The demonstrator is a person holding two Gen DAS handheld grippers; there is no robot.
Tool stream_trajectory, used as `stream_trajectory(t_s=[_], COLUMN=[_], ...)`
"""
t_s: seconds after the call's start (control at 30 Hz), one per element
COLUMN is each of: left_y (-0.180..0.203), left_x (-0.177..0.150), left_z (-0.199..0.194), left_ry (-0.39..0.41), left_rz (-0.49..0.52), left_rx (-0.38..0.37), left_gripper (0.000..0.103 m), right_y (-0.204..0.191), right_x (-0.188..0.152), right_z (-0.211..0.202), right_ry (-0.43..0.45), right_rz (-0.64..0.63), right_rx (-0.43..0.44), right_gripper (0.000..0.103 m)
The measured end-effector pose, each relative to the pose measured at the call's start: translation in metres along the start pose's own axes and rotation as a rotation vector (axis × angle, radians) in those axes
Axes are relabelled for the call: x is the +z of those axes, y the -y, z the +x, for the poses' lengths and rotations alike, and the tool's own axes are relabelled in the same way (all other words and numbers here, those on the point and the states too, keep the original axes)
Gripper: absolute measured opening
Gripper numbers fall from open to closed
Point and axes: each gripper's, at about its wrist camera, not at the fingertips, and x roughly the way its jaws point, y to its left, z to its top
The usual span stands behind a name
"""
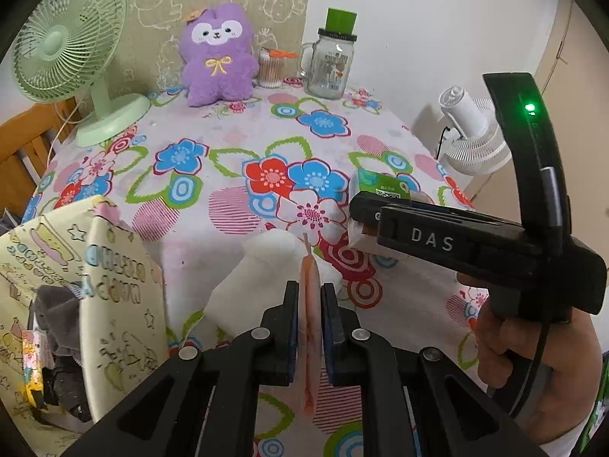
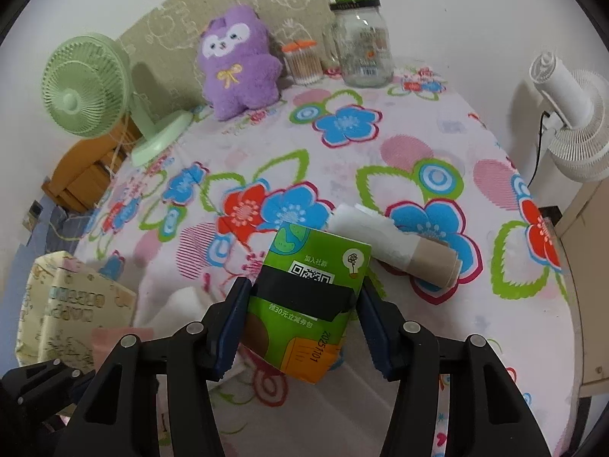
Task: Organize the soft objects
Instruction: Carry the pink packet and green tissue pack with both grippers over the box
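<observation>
Right gripper (image 2: 302,327) gripping green tissue pack (image 2: 308,301) mid-body (soft, light, crushable); left gripper (image 1: 309,323) pinching pink pouch (image 1: 309,346), bag (image 1: 114,304) at 9 o'clock.

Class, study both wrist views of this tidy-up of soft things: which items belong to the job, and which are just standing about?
Part of the job:
- green tissue pack, in the right tool
- thin pink item, in the left tool
- patterned bag
- purple plush

Standing about:
- green fan
- glass jar
- cotton swab tub
- white fan
</observation>
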Motion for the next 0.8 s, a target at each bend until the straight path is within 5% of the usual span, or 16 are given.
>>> stream_trajectory(t_s=[0.8], left_y=[-0.047], left_x=[-0.013], left_z=[-0.105], left_ry=[0.197], left_rz=[-0.091], left_rx=[0.058], left_gripper=[0.009], right_y=[-0.115], right_x=[0.0], right_z=[-0.079], right_ry=[0.114], right_rz=[-0.188], right_rx=[0.134], right_gripper=[0.058])
